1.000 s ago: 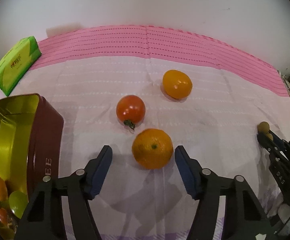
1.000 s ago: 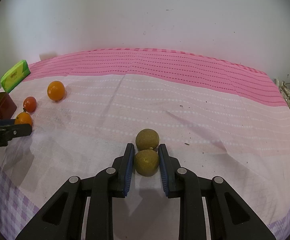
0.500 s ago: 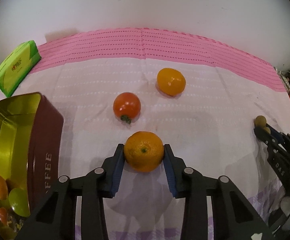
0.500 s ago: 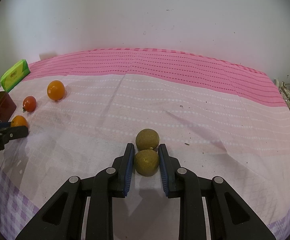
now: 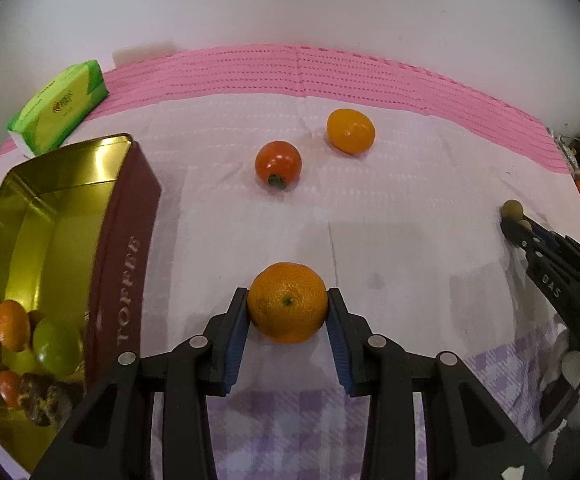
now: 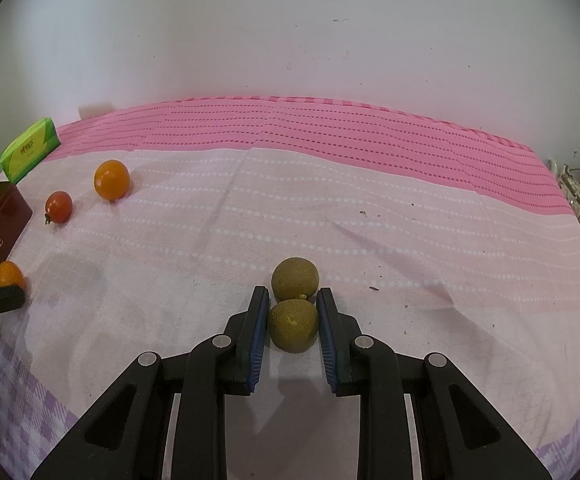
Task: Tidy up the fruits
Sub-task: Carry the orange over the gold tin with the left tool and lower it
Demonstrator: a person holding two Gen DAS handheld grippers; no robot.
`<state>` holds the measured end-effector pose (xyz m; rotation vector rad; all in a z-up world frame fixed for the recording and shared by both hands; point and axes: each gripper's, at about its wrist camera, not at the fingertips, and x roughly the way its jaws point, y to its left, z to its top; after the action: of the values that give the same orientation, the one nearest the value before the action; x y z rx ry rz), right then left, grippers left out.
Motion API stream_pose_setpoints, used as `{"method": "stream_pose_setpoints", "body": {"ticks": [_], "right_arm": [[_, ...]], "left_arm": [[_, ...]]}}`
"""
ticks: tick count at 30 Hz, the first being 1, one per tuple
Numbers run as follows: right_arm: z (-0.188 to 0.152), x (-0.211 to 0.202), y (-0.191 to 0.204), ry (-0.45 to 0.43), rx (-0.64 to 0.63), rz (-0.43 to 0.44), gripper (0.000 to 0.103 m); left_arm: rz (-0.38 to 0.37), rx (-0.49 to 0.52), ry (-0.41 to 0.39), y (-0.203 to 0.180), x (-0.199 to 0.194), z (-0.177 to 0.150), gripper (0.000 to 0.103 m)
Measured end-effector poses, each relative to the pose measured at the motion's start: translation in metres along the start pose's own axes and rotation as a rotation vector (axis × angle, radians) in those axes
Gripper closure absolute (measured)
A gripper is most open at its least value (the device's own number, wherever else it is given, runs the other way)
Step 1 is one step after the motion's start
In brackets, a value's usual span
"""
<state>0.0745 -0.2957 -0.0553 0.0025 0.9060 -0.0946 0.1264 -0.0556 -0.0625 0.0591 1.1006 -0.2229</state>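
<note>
- Left wrist view: the left gripper (image 5: 287, 312) has its blue-padded fingers (image 5: 237, 332) clamped on either side of a mandarin orange (image 5: 287, 302), stem scar facing the camera, low over a pale pink cloth covering the counter (image 5: 410, 208).
- To the left of that gripper stands an open maroon tin (image 5: 125, 240) with a gold interior and lettering reading "TOFFEE" along its side; several small fruits, orange, green and red, lie in its near end.
- Farther back on the cloth, a red tomato (image 5: 277, 163) with a green stem sits just beside a smooth orange fruit (image 5: 350, 131), the two apart from each other.
- A green tissue pack (image 5: 59, 106) rests beyond the tin, near the white wall.
- Right wrist view: the right gripper (image 6: 293, 322) has its fingers (image 6: 258, 328) closed tight on a brown-green round fruit (image 6: 293, 325), which rests on the cloth and touches a second, matching fruit (image 6: 294, 279) just behind it.
- At the far left edge of the same view, the mandarin and the tip of the left gripper appear beside the tin.
</note>
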Motion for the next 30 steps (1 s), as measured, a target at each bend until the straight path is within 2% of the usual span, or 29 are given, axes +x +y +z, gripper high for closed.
{"method": "stream_pose_setpoints", "body": {"ticks": [8, 17, 30], "right_arm": [[0.0, 0.001, 0.0, 0.0, -0.003, -0.004, 0.077], [0.001, 0.001, 0.001, 0.001, -0.007, -0.009, 0.077], [0.001, 0.001, 0.002, 0.001, -0.012, -0.012, 0.077]], "left_arm": [[0.018, -0.006, -0.053, 0.01, -0.029, -0.001, 0.069], [0.053, -0.045, -0.106, 0.041, -0.06, 0.0, 0.069], [0.178, -0.145, -0.098, 0.12, -0.079, -0.005, 0.069]]}}
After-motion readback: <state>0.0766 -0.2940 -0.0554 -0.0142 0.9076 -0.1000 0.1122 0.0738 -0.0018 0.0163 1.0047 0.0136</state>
